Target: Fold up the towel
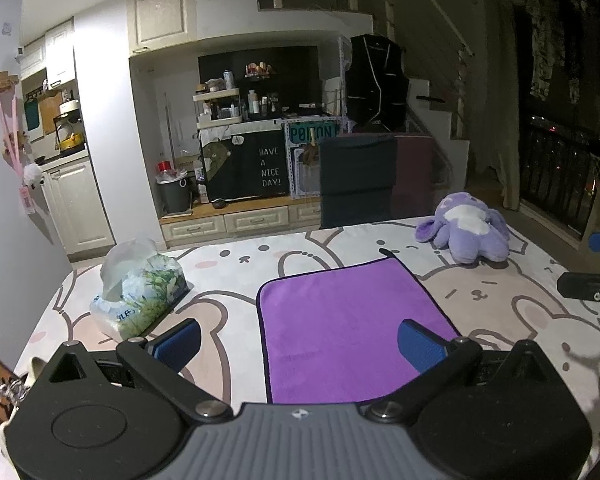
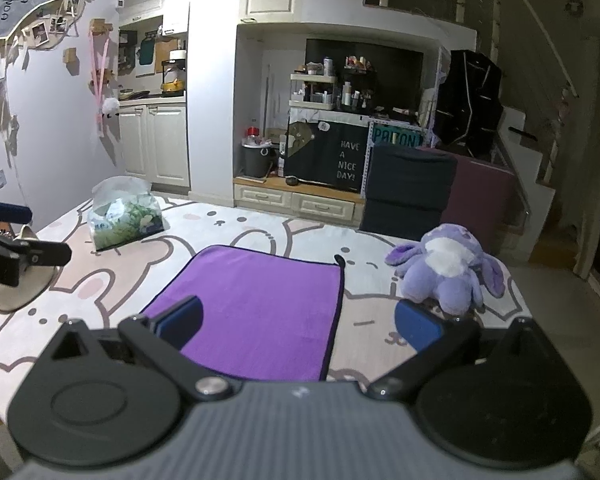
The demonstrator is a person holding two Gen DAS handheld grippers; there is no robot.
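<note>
Left gripper [image 1: 298, 344]: spread, holding nothing, above towel.
Right gripper [image 2: 298, 328]: spread, holding nothing.
Flat purple dark-edged microfibre towel [image 1: 348, 324]: unfolded on the rabbit-print sheet [image 1: 228, 276]; plush at 2 o'clock.

Cream panelled kitchen cabinets [image 2: 156, 144] left of white-walled alcove [image 2: 260, 80]; black "HAVE A NICE DAY!" cloth [image 2: 342, 164] inside; cream drawers [image 2: 296, 200] beneath; dark folded mattress [image 2: 410, 192] right; staircase [image 2: 540, 148] beyond.

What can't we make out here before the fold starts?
- Near edge of the purple towel: both wrist views, hidden behind each gripper's own body.
- Whether the towel is already folded: unclear, lies flat.
- Tissue pack print: too small to read.
- Tan object at the left: right wrist view, partly behind the left gripper.
</note>
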